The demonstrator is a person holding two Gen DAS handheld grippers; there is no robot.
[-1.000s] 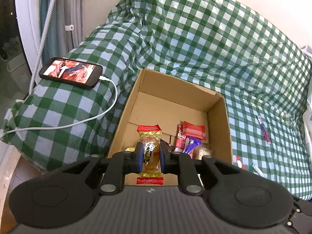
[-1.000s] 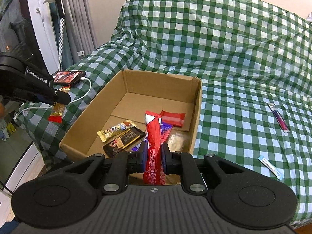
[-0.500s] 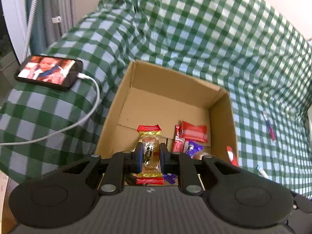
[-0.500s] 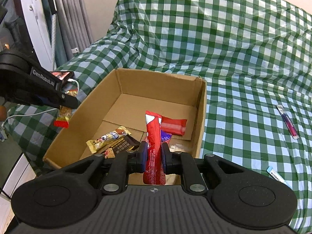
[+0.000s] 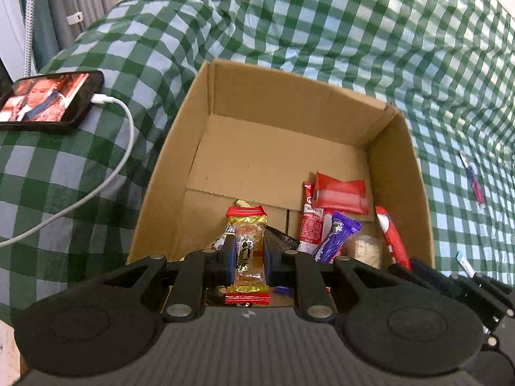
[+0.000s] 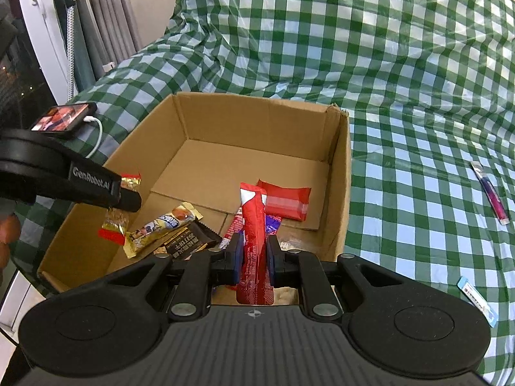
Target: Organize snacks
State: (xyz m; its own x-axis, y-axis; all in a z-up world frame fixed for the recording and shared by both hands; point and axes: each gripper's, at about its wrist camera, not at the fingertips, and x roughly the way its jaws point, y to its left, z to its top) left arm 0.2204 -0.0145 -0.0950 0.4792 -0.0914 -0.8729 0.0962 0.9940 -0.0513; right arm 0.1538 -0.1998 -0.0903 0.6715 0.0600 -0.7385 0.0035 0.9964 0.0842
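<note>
Over box (image 6: 341, 173) rim, L/R hand-held grippers (image 5: 248, 259) (image 6: 254, 257) clamp candy (image 5: 247, 251), red pack (image 6: 254, 241).

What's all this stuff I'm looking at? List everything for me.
cardboard box: one, brown, open, on the checked cover
snacks in box: several; red pack, purple bar, dark bar, gold bar
slim sachets: two on the cover right of the box, pink and blue
phone: one, black, screen lit, white cable plugged in
checked cover: green and white
left gripper: shut on gold-and-red candy
right gripper: shut on long red packet
</note>
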